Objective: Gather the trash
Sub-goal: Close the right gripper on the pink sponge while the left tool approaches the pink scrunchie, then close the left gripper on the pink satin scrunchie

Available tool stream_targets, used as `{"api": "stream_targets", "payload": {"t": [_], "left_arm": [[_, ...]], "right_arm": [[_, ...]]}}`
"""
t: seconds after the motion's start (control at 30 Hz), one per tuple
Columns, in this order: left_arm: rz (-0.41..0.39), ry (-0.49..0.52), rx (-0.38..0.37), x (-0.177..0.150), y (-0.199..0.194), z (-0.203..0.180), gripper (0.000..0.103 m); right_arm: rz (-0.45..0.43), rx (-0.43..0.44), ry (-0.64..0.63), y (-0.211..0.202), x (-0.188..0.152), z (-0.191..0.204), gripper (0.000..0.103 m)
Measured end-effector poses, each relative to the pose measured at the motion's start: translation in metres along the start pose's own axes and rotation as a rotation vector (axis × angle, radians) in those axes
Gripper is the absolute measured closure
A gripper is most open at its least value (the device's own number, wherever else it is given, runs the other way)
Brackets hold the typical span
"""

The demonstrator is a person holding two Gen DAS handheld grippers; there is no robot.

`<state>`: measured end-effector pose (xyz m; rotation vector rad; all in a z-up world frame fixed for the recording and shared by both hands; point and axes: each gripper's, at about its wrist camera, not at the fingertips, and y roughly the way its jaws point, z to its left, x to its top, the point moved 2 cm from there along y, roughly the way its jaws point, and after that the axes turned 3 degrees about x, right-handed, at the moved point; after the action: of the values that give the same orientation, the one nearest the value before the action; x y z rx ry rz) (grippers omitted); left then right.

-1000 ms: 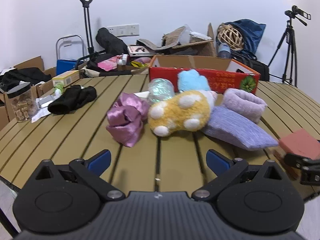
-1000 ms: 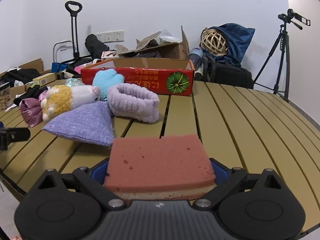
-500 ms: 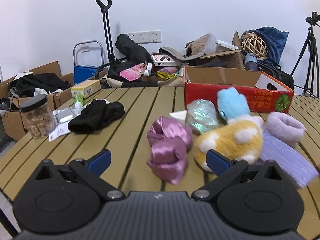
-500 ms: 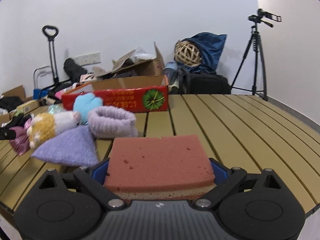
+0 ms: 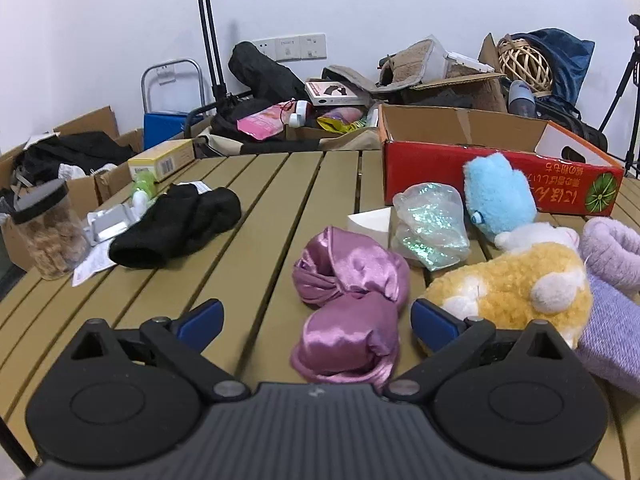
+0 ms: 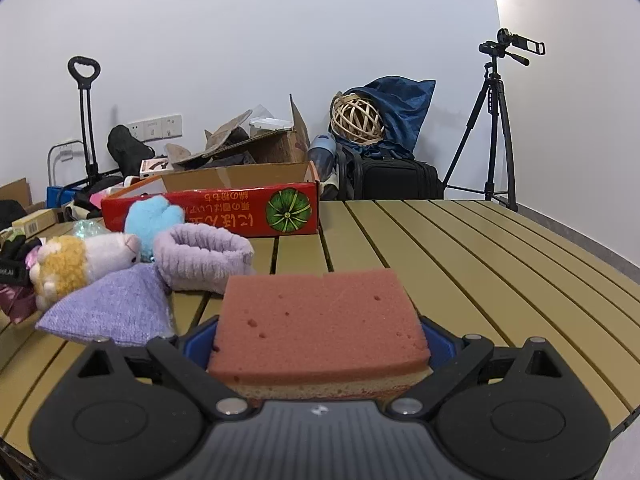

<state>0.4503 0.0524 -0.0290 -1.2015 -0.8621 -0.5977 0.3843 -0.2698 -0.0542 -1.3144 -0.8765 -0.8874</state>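
My right gripper (image 6: 318, 344) is shut on a reddish-brown sponge (image 6: 318, 316) with a tan underside, held above the slatted table (image 6: 460, 264). My left gripper (image 5: 316, 318) is open low over the table, with a crumpled pink satin cloth (image 5: 350, 300) lying between and just ahead of its blue fingertips. Beyond the cloth lie a crinkled clear plastic bag (image 5: 432, 226) and a white paper piece (image 5: 370, 222). An open red cardboard box (image 5: 496, 164) (image 6: 212, 210) stands at the back of the table.
A yellow-and-white plush (image 5: 512, 284), a blue plush (image 5: 498, 196), a lilac cuff (image 6: 202, 258) and lilac cloth (image 6: 110, 308) lie right of the pink cloth. Black fabric (image 5: 180, 226), a jar (image 5: 50, 236), blister packs and paper sit left. Clutter, boxes and a tripod (image 6: 494, 128) line the wall.
The left gripper has swung left and moved closer to the pink cloth, which now lies between its fingertips. The right gripper has turned right and lifted slightly, still holding the sponge.
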Motion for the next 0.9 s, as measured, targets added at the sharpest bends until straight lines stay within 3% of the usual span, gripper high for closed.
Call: {"api": "stream_targets", "payload": {"t": [0.2,0.37,0.53,0.9], "left_arm": [[0.017,-0.01,-0.044,0.001,0.007,-0.002,0.022],[0.056,-0.011,-0.112,-0.004,0.013,-0.006,0.059],[0.018,0.002,-0.105,-0.009,0.008,-0.008,0.064],[-0.033,-0.034,-0.093,-0.008,-0.013,-0.004,0.065]], "right_arm": [[0.007,0.004,-0.013,0.002,-0.002,0.004,0.005],[-0.004,0.004,-0.007,0.0,-0.001,0.003,0.005],[-0.008,0.007,-0.011,-0.003,-0.001,0.002,0.004],[-0.039,0.017,-0.002,-0.013,0.001,-0.001,0.004]]}}
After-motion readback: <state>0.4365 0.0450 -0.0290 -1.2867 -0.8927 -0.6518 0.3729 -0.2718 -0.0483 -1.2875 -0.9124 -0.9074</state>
